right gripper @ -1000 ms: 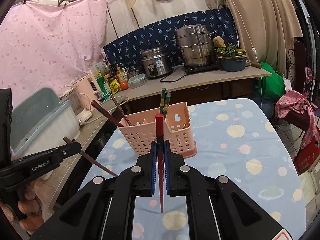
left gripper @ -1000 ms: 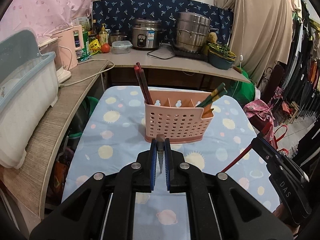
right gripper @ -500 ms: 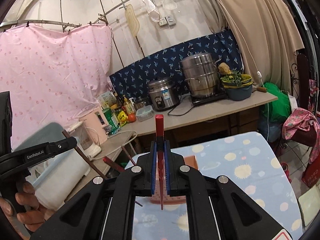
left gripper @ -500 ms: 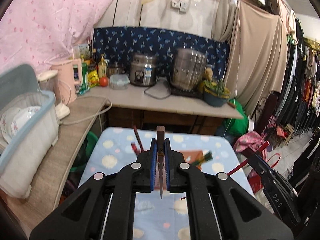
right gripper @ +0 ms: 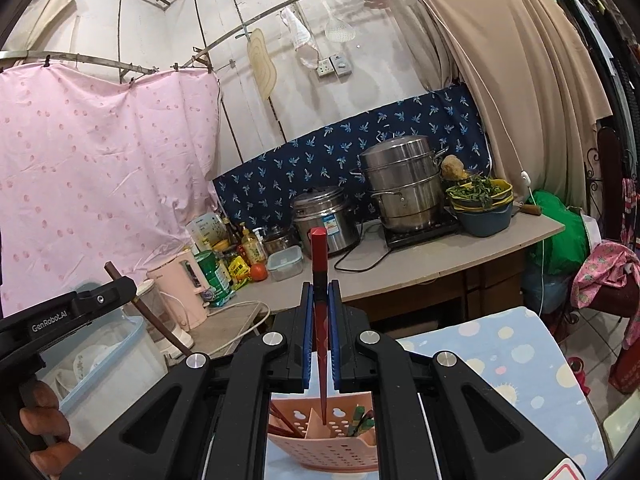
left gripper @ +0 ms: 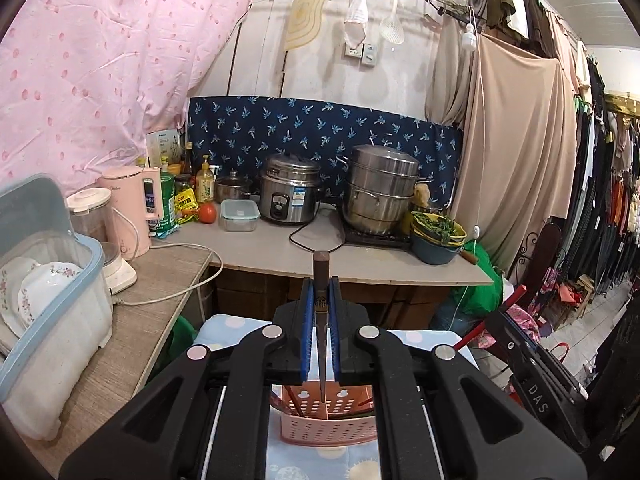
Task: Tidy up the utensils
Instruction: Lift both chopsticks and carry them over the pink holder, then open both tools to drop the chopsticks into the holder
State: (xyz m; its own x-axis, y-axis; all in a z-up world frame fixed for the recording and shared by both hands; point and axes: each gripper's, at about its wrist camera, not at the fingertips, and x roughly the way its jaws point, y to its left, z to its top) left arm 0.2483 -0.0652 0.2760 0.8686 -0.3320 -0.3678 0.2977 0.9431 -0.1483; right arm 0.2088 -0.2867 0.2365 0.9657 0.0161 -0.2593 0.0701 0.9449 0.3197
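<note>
My left gripper is shut on a dark brown chopstick that stands upright between its blue pads, tip hanging over the pink utensil basket below. My right gripper is shut on a red chopstick, also upright, its tip above the same pink basket. The basket holds reddish chopsticks on the left and green ones on the right. The other gripper shows at each view's edge: the right one with its red stick, the left one with its brown stick.
The basket stands on a blue cloth-covered table with pastel spots. Behind it a counter carries a rice cooker, steel steamer pot, bowls of greens and bottles. A plastic dish bin with plates sits left. A person's hand grips the left tool.
Both grippers have risen and tilted upward with their chopsticks; the basket dropped from the middle of each view to the bottom, partly behind the gripper bodies. Both stayed shut.
</note>
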